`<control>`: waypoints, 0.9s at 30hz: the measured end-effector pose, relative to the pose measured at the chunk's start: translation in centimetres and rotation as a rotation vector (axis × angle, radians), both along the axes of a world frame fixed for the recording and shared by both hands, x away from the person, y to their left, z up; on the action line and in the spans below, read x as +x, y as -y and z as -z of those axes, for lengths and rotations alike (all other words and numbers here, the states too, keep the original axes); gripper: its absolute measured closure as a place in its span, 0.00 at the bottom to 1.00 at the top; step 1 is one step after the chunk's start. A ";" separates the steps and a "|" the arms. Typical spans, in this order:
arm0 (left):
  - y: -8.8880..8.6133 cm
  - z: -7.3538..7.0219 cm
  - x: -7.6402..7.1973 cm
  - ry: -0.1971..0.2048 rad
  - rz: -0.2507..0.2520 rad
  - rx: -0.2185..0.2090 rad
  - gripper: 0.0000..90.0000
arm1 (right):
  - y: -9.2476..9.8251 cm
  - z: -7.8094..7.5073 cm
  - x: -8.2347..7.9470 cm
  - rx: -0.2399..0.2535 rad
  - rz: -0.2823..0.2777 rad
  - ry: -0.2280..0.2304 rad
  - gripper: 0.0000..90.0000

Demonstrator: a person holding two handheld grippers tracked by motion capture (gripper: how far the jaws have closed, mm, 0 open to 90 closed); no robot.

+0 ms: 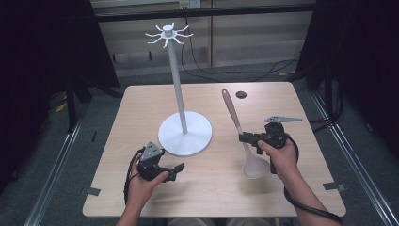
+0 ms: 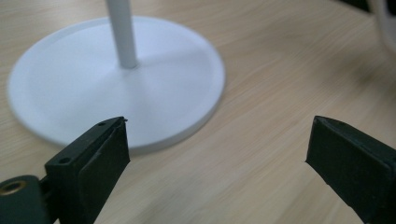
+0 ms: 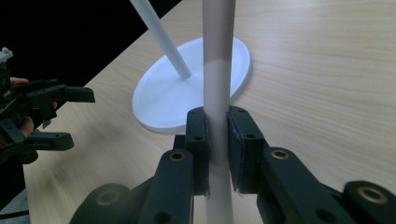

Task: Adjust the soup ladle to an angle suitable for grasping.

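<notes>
Black jaws of the right gripper (image 3: pixel 217 154) are clamped on the spoon (image 1: pixel 237 127) handle, bowl low over the table (image 1: pixel 282 101). Spread and empty, the left gripper (image 2: pixel 217 154) is held beside the stand (image 1: pixel 184 136). Hanging is judged next; a hook must be reached.

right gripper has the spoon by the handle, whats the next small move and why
Probably lift the spoon off the table. The right gripper is shut on its handle, yet the bowl seems to rest on the wood. The hooks of the white stand sit high, and the left gripper is open, holding nothing.
</notes>
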State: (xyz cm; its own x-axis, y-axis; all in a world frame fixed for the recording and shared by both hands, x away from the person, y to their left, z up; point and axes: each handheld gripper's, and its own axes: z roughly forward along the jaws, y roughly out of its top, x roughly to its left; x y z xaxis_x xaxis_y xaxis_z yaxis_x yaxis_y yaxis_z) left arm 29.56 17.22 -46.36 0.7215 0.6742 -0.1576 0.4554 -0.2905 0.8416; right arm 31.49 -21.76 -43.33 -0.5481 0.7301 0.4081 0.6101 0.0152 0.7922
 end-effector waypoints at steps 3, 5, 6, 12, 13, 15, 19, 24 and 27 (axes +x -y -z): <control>0.5 -0.4 0.2 -0.017 0.028 -0.059 0.02 | -0.3 -0.2 -0.4 0.015 -0.003 0.015 0.89; 1.7 -1.0 0.6 -0.040 0.051 -0.157 0.01 | -0.4 -0.2 -0.7 0.029 -0.017 0.025 0.89; 2.2 -1.3 0.8 -0.047 0.055 -0.191 0.01 | -0.5 -0.2 -0.8 0.029 -0.020 0.028 0.89; 4.7 -3.0 1.6 -0.017 0.095 -0.294 0.10 | -1.6 -0.3 -1.5 0.019 -0.073 0.058 0.89; 4.7 -3.0 1.6 -0.017 0.095 -0.294 0.12 | -1.6 -0.3 -1.5 0.019 -0.073 0.058 0.89; 5.6 -3.6 1.9 -0.007 0.110 -0.326 0.18 | -2.0 -0.3 -1.7 0.022 -0.093 0.064 0.89; 6.9 -4.0 2.5 -0.015 0.108 -0.379 0.33 | -3.1 -0.4 -2.2 0.040 -0.134 0.090 0.89; 8.0 -3.9 2.8 -0.026 0.131 -0.446 0.44 | -4.5 -0.4 -2.6 0.045 -0.175 0.123 0.89; 8.5 -4.1 2.7 -0.033 0.121 -0.490 0.48 | -5.1 -0.4 -2.8 0.049 -0.190 0.135 0.89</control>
